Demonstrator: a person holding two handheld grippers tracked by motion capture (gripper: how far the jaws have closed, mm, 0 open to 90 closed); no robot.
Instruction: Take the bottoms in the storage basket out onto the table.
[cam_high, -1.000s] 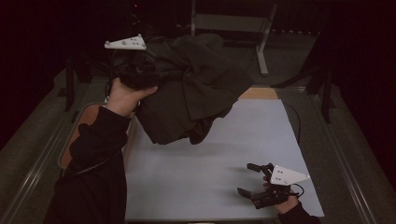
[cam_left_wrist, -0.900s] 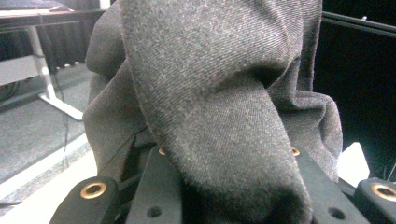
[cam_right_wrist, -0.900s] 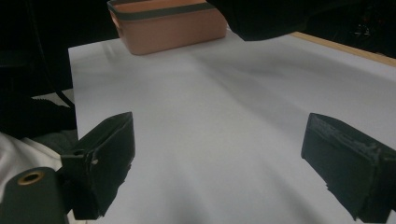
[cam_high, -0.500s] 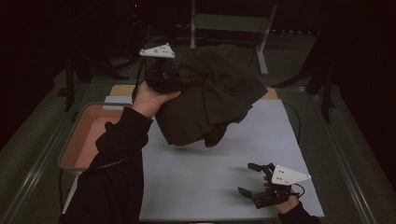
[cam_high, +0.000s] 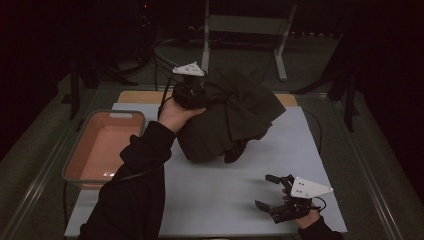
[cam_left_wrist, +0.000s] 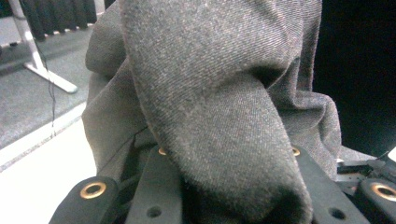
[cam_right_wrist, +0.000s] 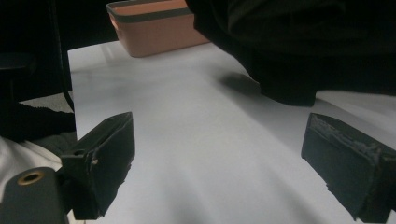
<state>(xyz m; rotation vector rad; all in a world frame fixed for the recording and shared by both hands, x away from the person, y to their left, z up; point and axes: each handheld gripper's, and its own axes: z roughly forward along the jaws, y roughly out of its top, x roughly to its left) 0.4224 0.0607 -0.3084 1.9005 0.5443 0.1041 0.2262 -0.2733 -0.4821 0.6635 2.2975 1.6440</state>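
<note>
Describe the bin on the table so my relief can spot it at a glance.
Start from the white table and go to its left edge, beside the person's dark sleeve. There sits the bin, a shallow rectangular tub, salmon-pink inside with a grey rim. It is the one coloured, rigid thing there; the dark cloth bunched in the left gripper is soft and shapeless.

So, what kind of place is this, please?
Probably a recording studio or lab, not a home: black curtains all around, a metal stand with cables behind the white table, and handheld grippers working a dark cloth.
</note>
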